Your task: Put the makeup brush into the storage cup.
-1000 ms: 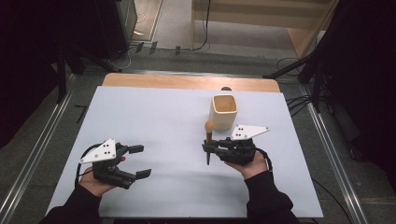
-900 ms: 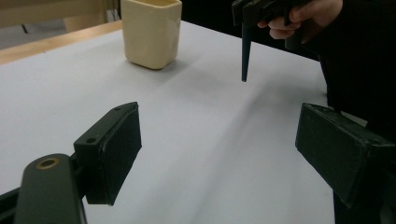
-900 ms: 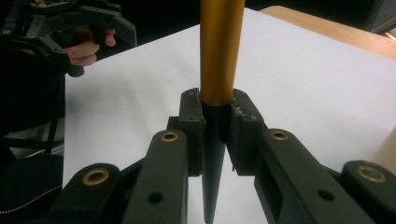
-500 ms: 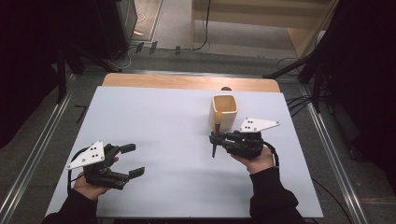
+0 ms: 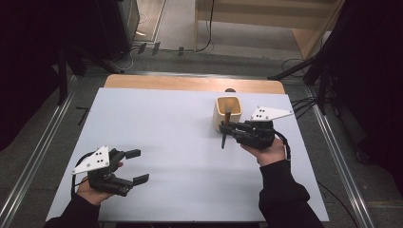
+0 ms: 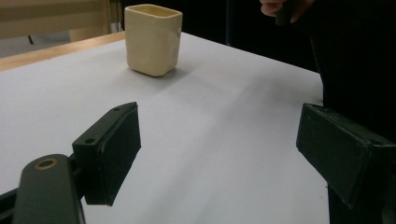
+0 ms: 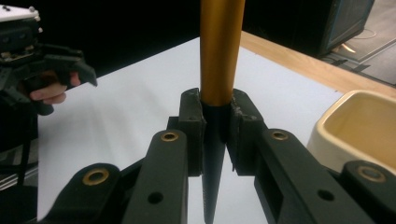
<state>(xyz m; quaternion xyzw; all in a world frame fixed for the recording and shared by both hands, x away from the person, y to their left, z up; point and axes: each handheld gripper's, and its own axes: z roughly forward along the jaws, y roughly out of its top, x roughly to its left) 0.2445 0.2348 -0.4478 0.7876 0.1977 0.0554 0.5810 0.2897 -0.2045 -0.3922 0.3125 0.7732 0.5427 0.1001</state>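
Beside cup [image 5: 228, 112], right hand-held gripper [image 5: 227, 132] clamped on brush [image 5: 225, 128], carried closer than a second ago; likely dropping it in. Left hand-held gripper [image 5: 137, 165] apart, pulled back near tabletop [image 5: 171, 128] edge

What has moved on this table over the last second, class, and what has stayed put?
The right gripper, shut on the brush, has moved away from the person and now holds it beside the cream cup. The left gripper, open, has drawn back toward the table's near left corner. The cup has not moved.
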